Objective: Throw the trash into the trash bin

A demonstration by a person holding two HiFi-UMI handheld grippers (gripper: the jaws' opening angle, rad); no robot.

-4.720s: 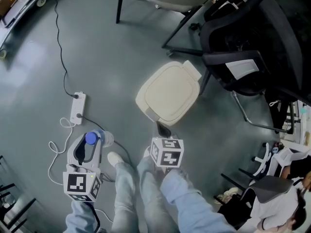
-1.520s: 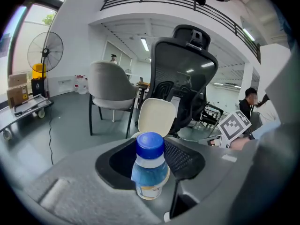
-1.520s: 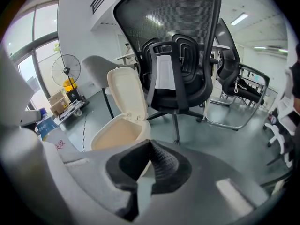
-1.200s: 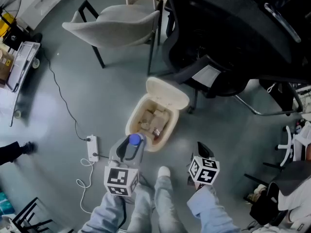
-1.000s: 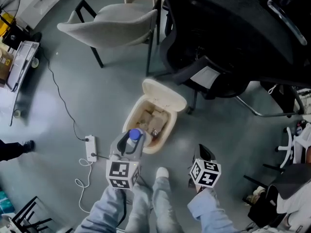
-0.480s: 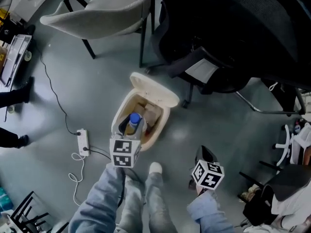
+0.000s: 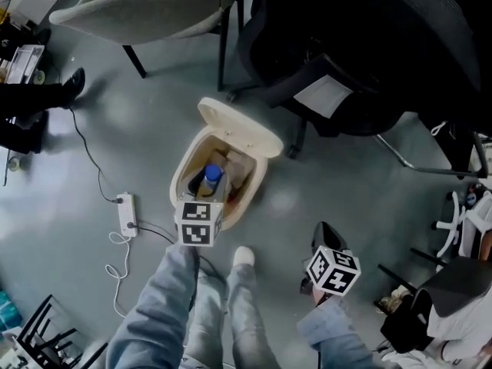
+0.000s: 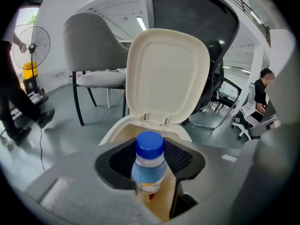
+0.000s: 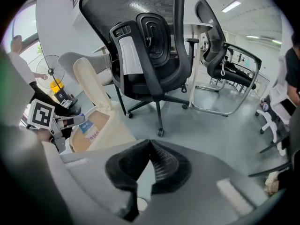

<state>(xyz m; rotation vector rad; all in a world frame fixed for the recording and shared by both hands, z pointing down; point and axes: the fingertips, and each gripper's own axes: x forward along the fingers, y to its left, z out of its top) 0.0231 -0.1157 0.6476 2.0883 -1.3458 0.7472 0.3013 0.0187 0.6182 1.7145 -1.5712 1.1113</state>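
Observation:
A cream trash bin [image 7: 187, 170] stands on the floor with its lid [image 7: 239, 127] flipped up; several scraps lie inside. My left gripper [image 7: 207, 188] is shut on a clear bottle with a blue cap [image 7: 213, 174] and holds it in the bin's mouth. In the left gripper view the bottle [image 8: 149, 165] stands upright between the pads of the left gripper [image 8: 151, 161], in front of the raised lid [image 8: 168, 76]. My right gripper [image 7: 323, 238] hangs over bare floor to the right, its jaws shut on nothing. The right gripper view shows the right gripper [image 9: 149, 146], with the bin [image 9: 105, 130] at left.
A big black office chair [image 7: 361, 44] stands right behind the bin, a grey chair [image 7: 154, 10] to the back left. A white power strip [image 7: 123, 214] and its cables lie left of the bin. My own shoe [image 7: 244, 257] is near the bin's front. Another person's shoes [image 7: 46, 98] are far left.
The bin's lid was down in the oldest frame and is up since. Over the last second the left gripper sank forward with the bottle, from the bin's near rim into its mouth.

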